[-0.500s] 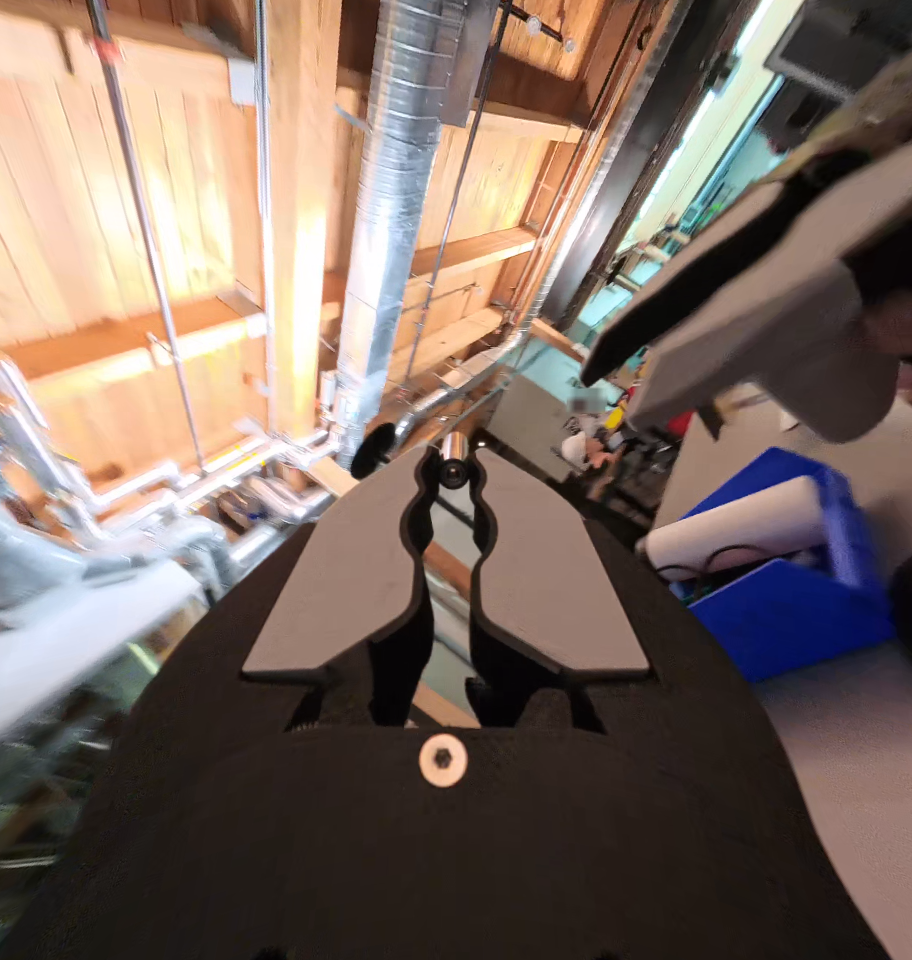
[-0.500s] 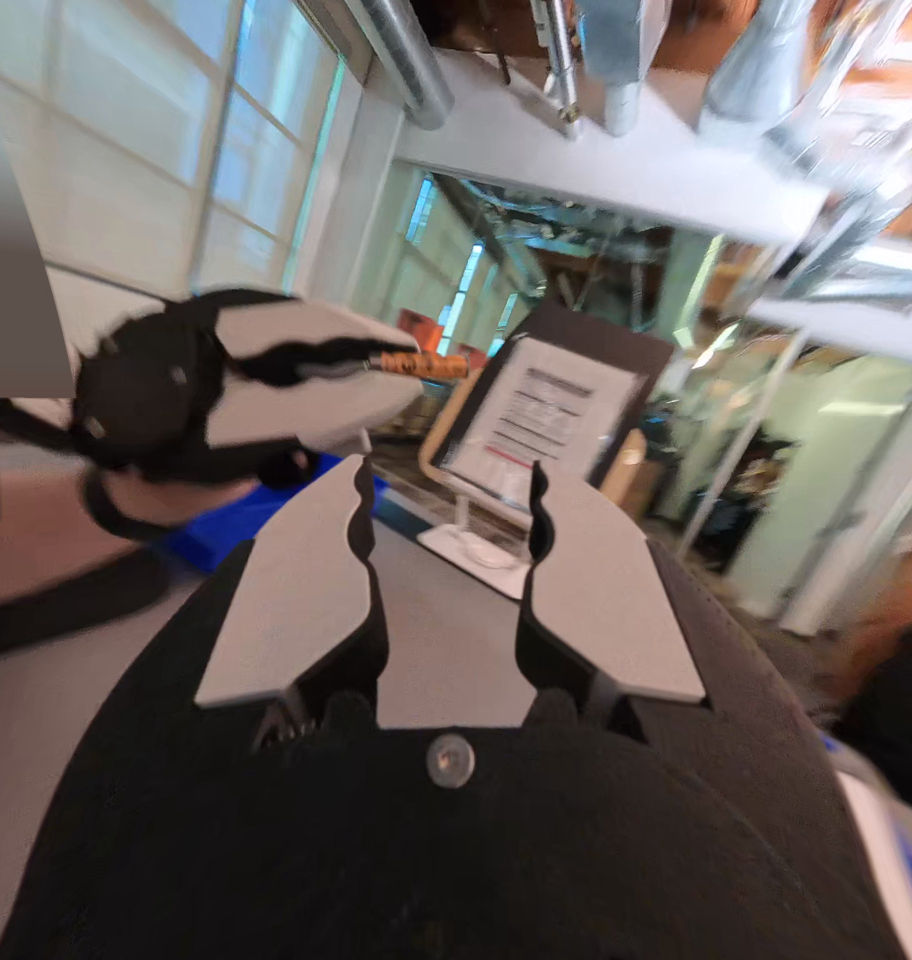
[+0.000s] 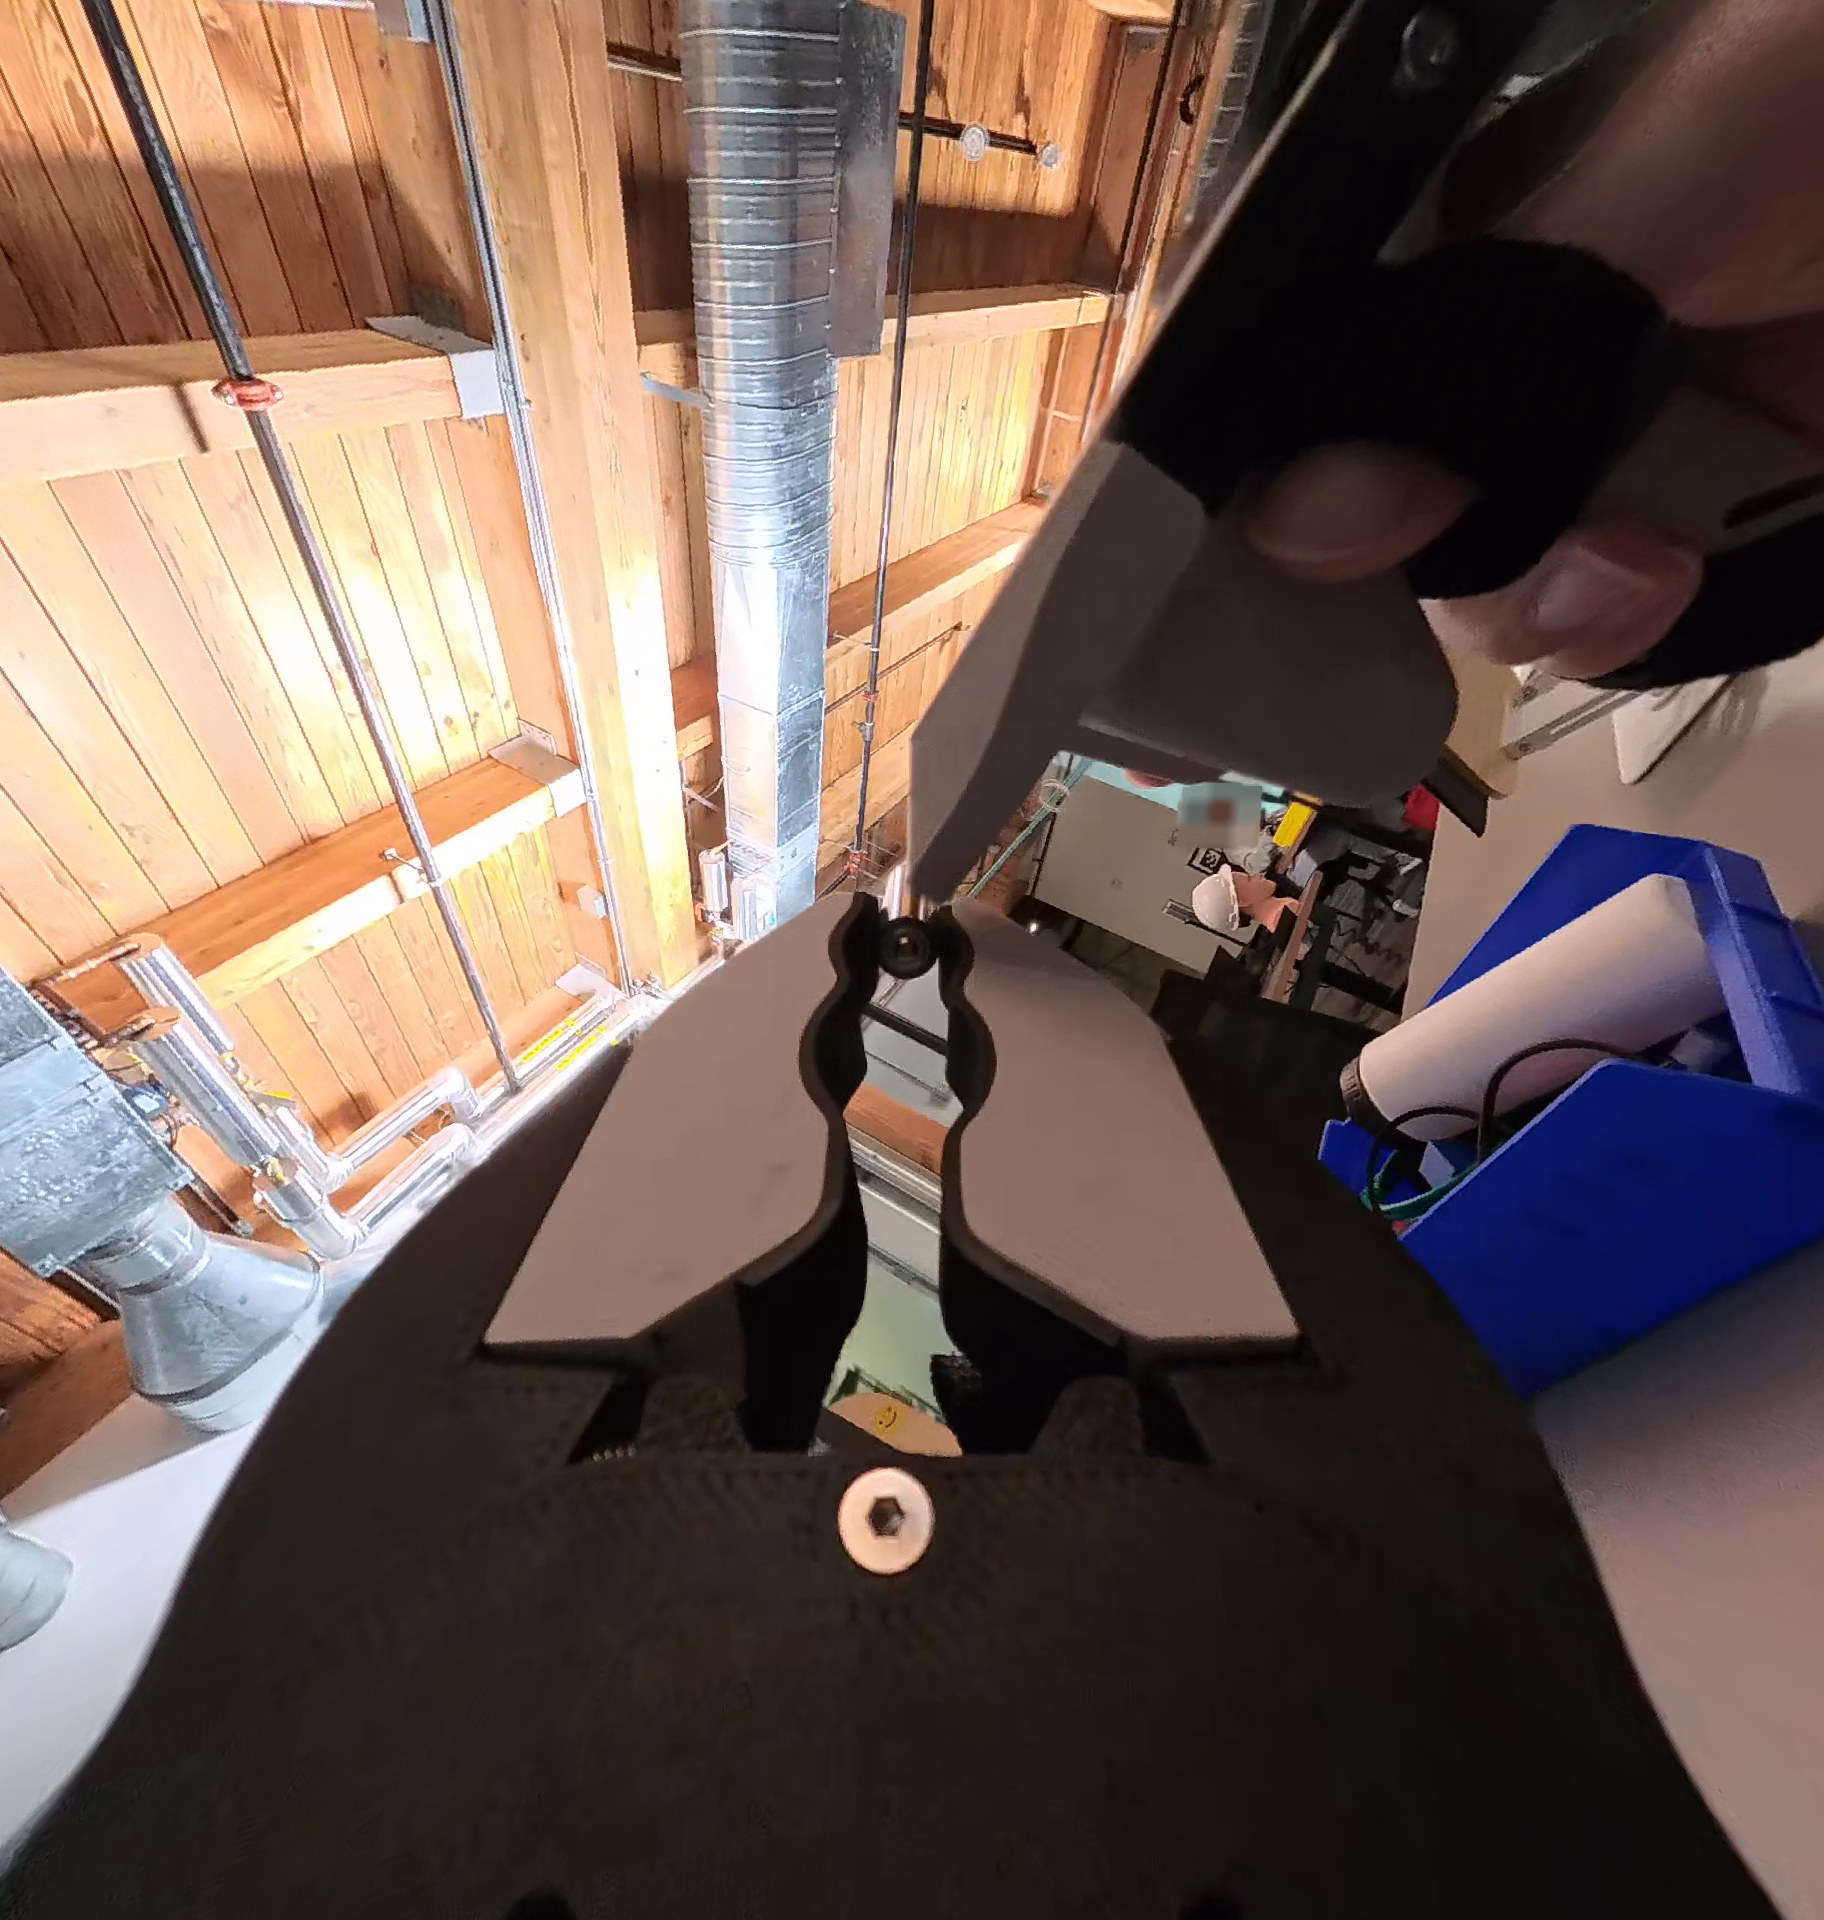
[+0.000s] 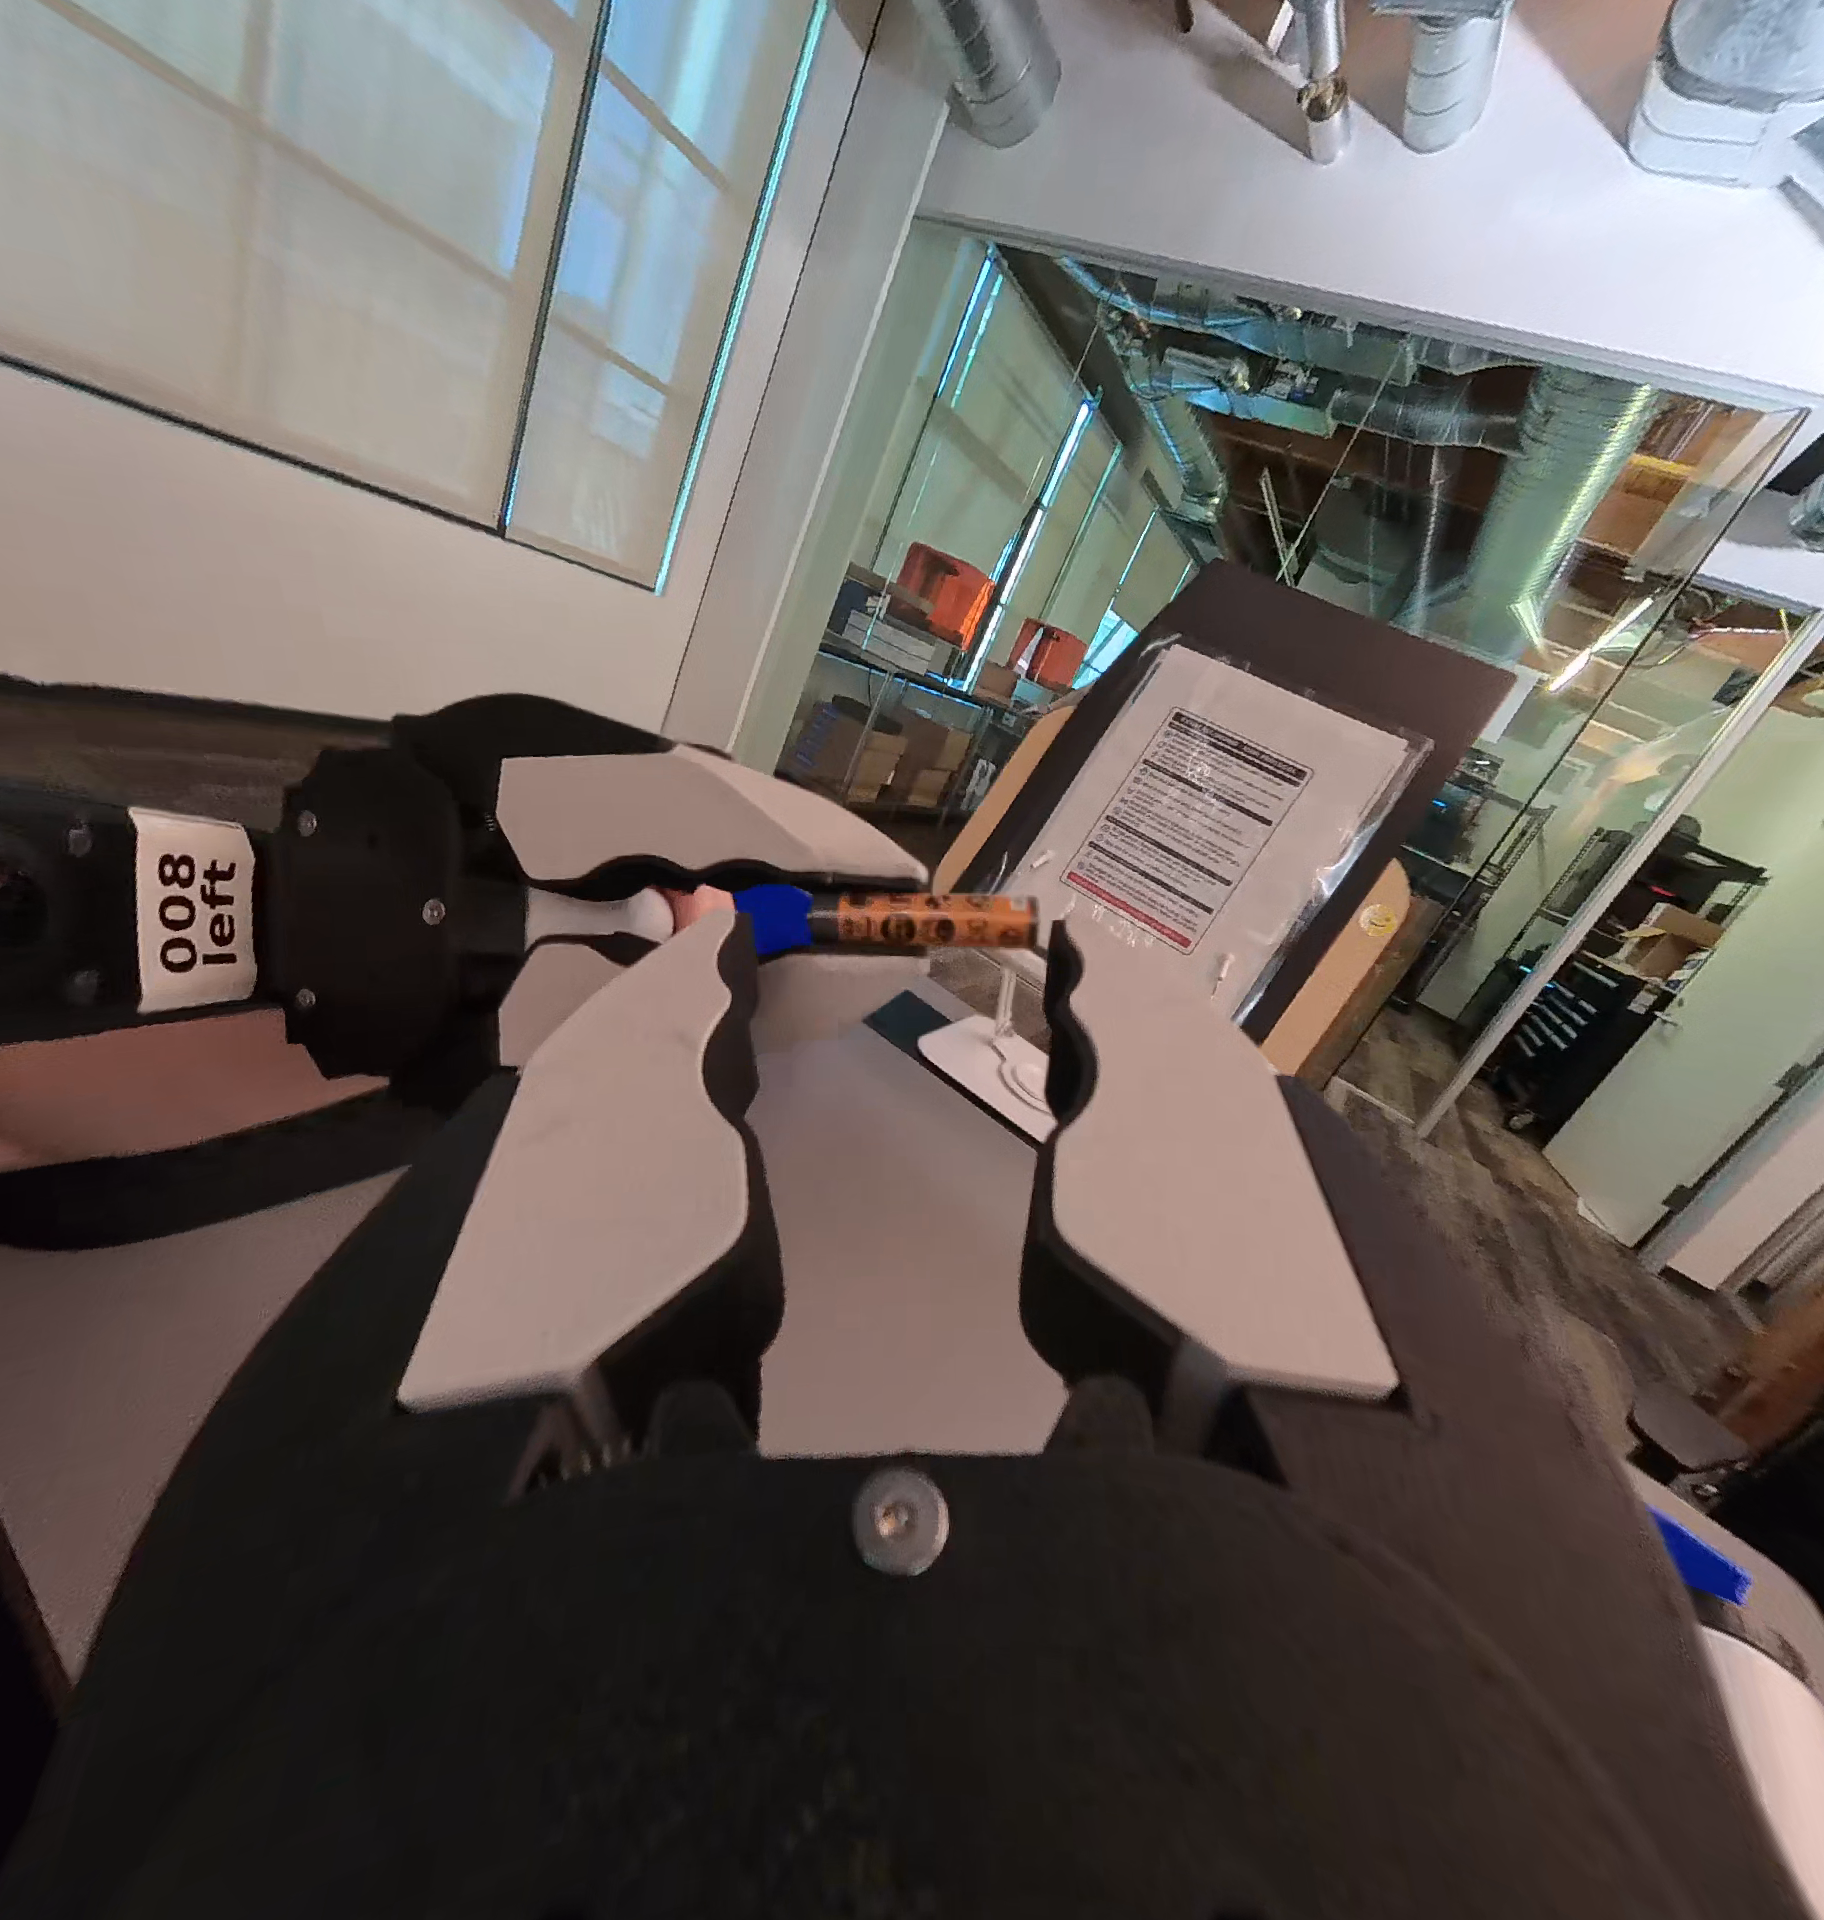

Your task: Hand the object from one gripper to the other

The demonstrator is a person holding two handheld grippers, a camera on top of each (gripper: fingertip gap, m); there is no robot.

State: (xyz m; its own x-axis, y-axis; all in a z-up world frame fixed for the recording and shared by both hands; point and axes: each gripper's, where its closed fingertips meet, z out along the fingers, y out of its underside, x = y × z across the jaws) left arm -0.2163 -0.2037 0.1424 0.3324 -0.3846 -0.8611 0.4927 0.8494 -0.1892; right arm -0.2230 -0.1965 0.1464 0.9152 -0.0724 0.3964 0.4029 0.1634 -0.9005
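- Left claw (image 3: 903, 948) is clenched on a marker (image 4: 923, 921) – orange-and-black printed barrel, blue section at the gripped end, silver-looking tip end.
- In the left wrist view the marker (image 3: 905, 945) is seen end-on, pinched right at the fingertips, pointing away from the camera.
- In the right wrist view the left claw (image 4: 866, 899) comes in from the left side with the marker sticking out roughly level to the right, clear of the surface (image 4: 887, 1195).
- Right claw (image 4: 892, 951) is released, jaws spread wide; the marker's free end lies across the gap between its fingertips, touching neither finger as far as I can tell.
- From the left wrist view one grey finger (image 3: 1001, 727) of the right claw comes down from upper right, its tip just beside the marker's far end.
- A hand (image 3: 1510, 520) in a black fingerless glove holds the right claw's body.
- Blue bin (image 3: 1635, 1174) sits on the grey surface (image 3: 1718, 1558) off to the right, holding a white roll (image 3: 1531, 1008) and some dark cable.
- A framed printed sheet (image 4: 1188, 831) on a stand is on the surface beyond the claws.
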